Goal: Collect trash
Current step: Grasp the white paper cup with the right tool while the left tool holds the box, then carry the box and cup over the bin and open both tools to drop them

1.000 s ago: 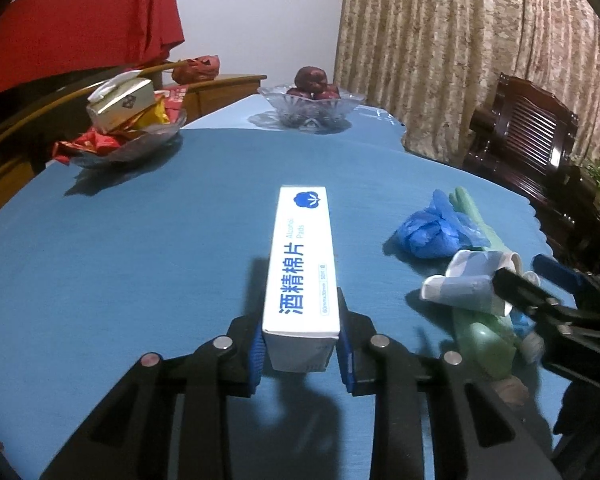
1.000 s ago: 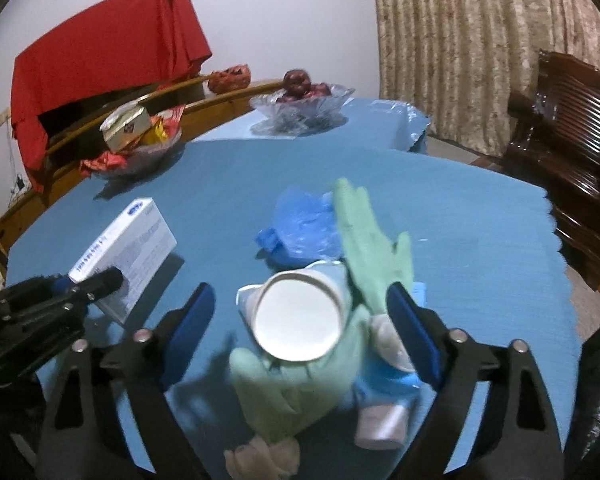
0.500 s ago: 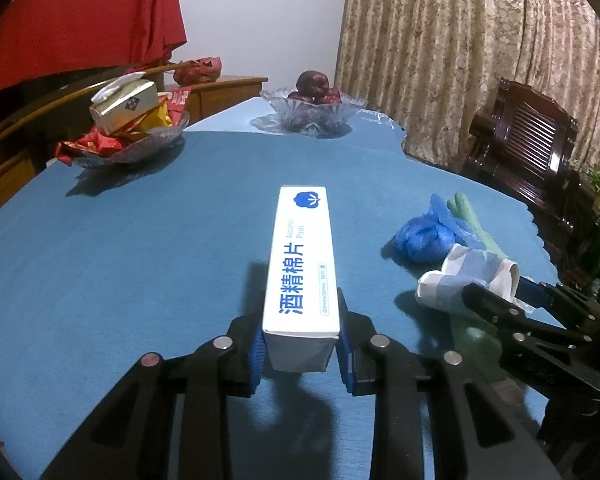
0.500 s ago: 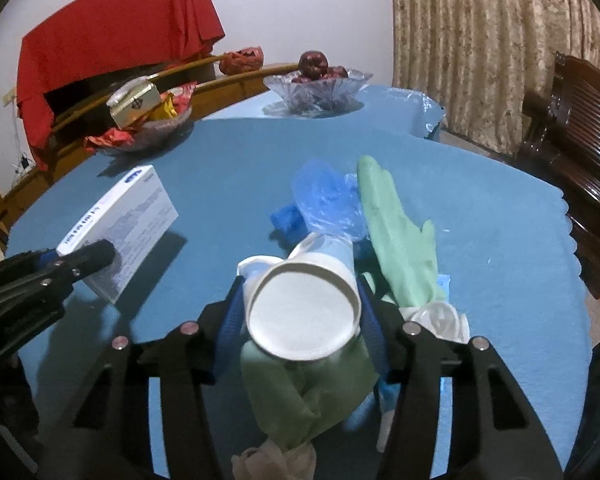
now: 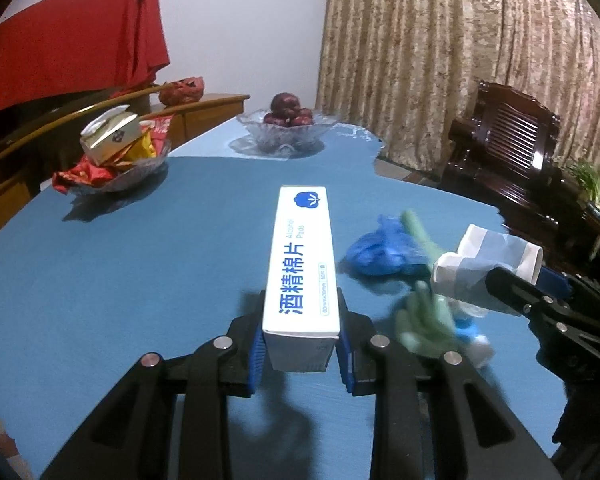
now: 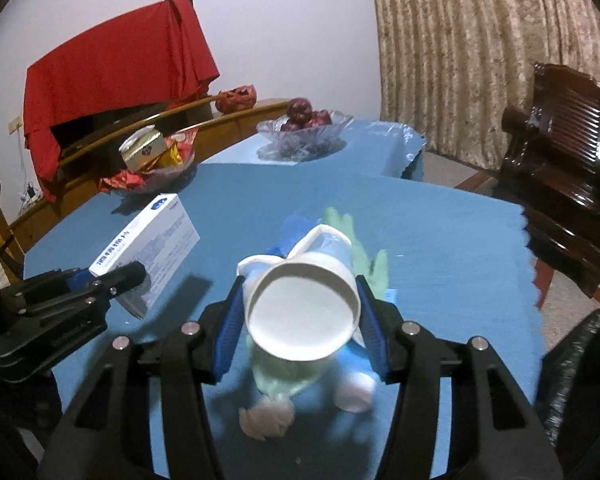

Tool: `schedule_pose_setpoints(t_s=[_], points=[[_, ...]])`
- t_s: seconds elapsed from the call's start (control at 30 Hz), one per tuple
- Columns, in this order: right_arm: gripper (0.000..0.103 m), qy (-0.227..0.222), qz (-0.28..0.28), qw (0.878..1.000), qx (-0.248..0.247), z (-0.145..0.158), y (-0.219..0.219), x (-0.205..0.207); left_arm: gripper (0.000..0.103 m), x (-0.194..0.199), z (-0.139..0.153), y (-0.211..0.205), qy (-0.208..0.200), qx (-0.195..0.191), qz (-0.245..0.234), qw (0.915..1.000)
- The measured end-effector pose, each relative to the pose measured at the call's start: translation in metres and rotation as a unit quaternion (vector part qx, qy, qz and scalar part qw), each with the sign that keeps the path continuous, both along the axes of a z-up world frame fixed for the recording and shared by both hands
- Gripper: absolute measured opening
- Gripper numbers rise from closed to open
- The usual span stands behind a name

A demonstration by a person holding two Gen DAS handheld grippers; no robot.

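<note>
My left gripper point(image 5: 302, 354) is shut on a long white box of alcohol pads point(image 5: 302, 256) and holds it off the blue table point(image 5: 120, 272). In the right wrist view the same box point(image 6: 148, 246) shows at the left, clamped in that gripper point(image 6: 118, 280). My right gripper point(image 6: 300, 332) is shut on a crushed white paper cup point(image 6: 304, 314), base toward the camera, lifted above the table. The cup point(image 5: 488, 268) appears at the right of the left wrist view. Under it lie a green glove point(image 6: 370, 268), a blue glove point(image 5: 384, 250) and a small white bottle point(image 6: 356, 394).
Two glass bowls stand at the table's far side: one with snack packets and a small box point(image 5: 116, 156), one with dark red fruit point(image 5: 288, 124). A dark wooden chair point(image 6: 560, 184) stands to the right, off the table. Curtains hang behind, and a red cloth covers furniture at left.
The right gripper closed on the paper cup and lifted it off the gloves. The left gripper rose a little with the box still clamped.
</note>
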State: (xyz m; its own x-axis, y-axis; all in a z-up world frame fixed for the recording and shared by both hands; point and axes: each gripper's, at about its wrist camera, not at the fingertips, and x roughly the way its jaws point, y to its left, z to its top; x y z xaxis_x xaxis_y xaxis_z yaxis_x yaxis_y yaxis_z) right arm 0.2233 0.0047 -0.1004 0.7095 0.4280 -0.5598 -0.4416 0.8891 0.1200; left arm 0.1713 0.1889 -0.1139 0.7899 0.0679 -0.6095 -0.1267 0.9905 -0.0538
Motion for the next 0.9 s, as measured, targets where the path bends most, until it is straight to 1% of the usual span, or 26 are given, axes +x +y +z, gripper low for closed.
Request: schedule_pose_setpoints(t_s=[0.23,0.47,0.67,0.9], points=[[0.051,-0.020,-0.037,0.999,0.010,0.023,-0.049,-0.030,0.030,-0.011,0.015,-0.039,-0.011,-0.007,-0.034,0.9993],[0.051,-0.040,-0.079,0.996,0.014,0.042,-0.101,-0.054,0.030,-0.016,0.029,-0.086,-0.021,-0.016,-0.078,0.9966],[0.051,-0.052,-0.114,0.992,0.010,0.051,-0.138,-0.071,0.030,-0.020,0.038,-0.132,-0.030,-0.023,-0.126,0.9914],[0.051,-0.060,-0.162,0.985,0.003,0.056,-0.190,-0.093,0.030,-0.023,0.044,-0.189,-0.033,-0.026,-0.186,0.9817]])
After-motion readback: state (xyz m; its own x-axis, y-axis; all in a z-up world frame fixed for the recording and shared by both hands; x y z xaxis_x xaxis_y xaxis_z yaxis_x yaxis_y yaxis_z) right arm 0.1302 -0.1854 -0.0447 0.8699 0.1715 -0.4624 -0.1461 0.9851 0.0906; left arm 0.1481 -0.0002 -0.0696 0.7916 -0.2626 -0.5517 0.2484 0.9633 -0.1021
